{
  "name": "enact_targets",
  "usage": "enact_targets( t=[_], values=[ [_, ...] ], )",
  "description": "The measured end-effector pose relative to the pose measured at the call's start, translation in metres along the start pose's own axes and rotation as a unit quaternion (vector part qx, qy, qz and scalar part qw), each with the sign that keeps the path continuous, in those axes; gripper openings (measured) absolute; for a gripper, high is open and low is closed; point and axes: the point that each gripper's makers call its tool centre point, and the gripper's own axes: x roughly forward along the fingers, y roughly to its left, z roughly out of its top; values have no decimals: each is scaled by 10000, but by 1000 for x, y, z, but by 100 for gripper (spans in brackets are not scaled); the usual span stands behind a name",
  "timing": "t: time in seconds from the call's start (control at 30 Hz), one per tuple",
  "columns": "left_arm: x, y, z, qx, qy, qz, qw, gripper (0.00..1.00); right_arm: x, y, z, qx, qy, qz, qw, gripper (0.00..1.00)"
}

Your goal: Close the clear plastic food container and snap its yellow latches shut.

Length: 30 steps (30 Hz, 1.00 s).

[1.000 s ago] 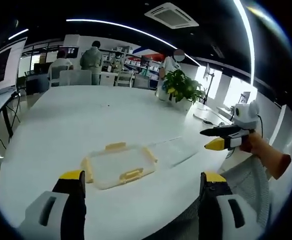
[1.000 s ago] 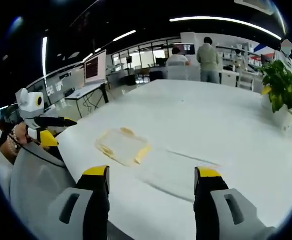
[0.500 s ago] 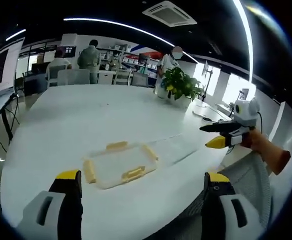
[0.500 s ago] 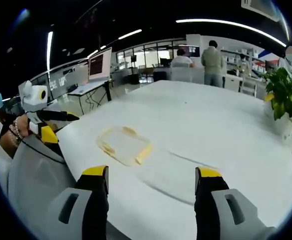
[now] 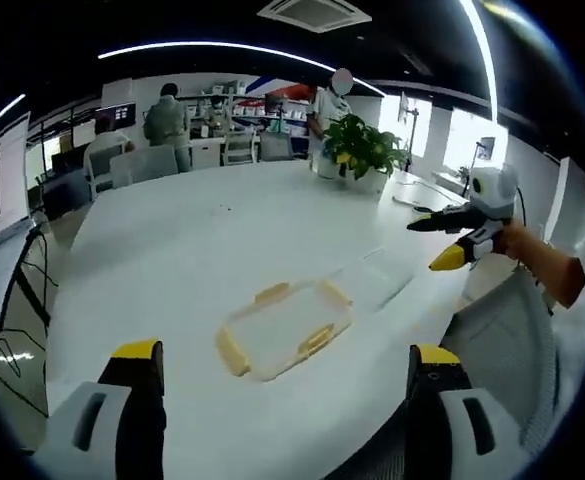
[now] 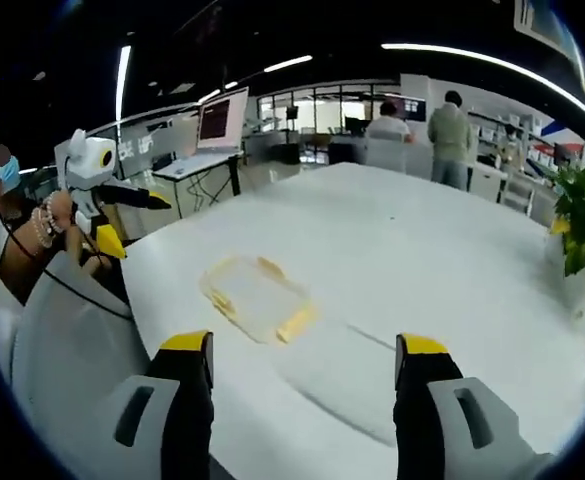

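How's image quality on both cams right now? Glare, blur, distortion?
Left gripper view: strong fisheye bend, bright window glare at upper right, container fairly sharp. Right gripper view: same bend, softer overall; the clear lid nearly washes into the white table; ceiling strips blown out.

Your left gripper (image 5: 282,365) is raised, jaws spread wide and empty. Your right gripper (image 6: 307,355) is the same: jaws apart, nothing between them, your hand (image 5: 517,243) gripping its handle.
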Motion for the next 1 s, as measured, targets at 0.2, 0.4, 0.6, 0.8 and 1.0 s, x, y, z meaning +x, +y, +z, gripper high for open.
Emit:
enact_targets(
  t=[0.2, 0.4, 0.6, 0.8, 1.0],
  values=[
    [14, 10, -14, 754, 747, -295, 9939, 99, 22, 0, 5, -1106, 660, 385, 9909, 71],
    [28, 14, -16, 1263, 1146, -647, 9832, 99, 42, 3, 10, -2127, 1208, 780, 9665, 68],
    [41, 31, -30, 1849, 1779, -970, 9616, 97, 62, 10, 9, -2543, 1574, 1262, 9458, 69],
    [48, 42, -45, 2718, 2411, -1284, 9228, 91, 77, 13, 4, -2910, 1882, 1521, 9256, 71],
    [60, 38, -57, 2882, 2825, -1754, 8980, 70, 92, 20, -7, -3003, 2142, 1830, 9113, 73]
  ],
)
